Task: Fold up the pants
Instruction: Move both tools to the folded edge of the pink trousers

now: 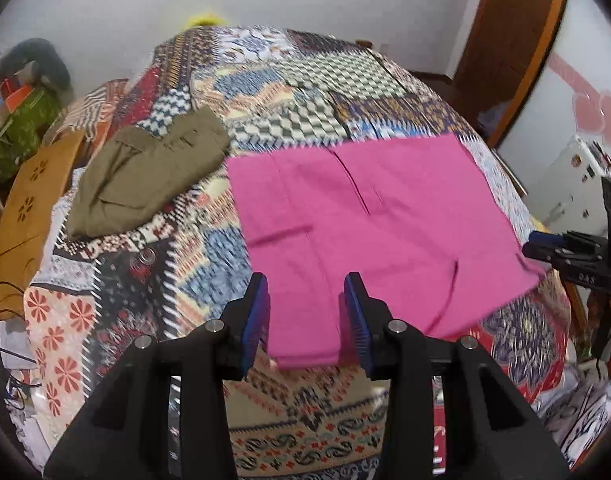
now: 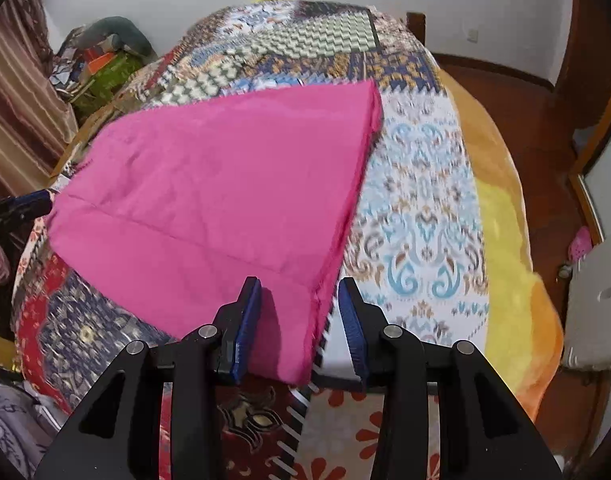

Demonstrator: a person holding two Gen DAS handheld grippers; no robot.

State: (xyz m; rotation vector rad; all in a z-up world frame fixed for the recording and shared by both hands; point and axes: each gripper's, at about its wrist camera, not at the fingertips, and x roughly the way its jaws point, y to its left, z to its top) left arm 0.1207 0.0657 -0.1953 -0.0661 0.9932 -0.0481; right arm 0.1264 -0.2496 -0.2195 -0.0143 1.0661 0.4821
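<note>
Pink pants [image 1: 369, 216] lay flat on quilt [image 1: 209, 240] | your left gripper [image 1: 305, 312] released | your right gripper [image 2: 299, 312] released, both over near edge

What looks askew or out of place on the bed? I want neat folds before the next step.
The pink pants lie mostly flat, though their near right corner curls up by the right gripper. The olive garment beside them is rumpled. Nothing looks spilled or damaged.
</note>
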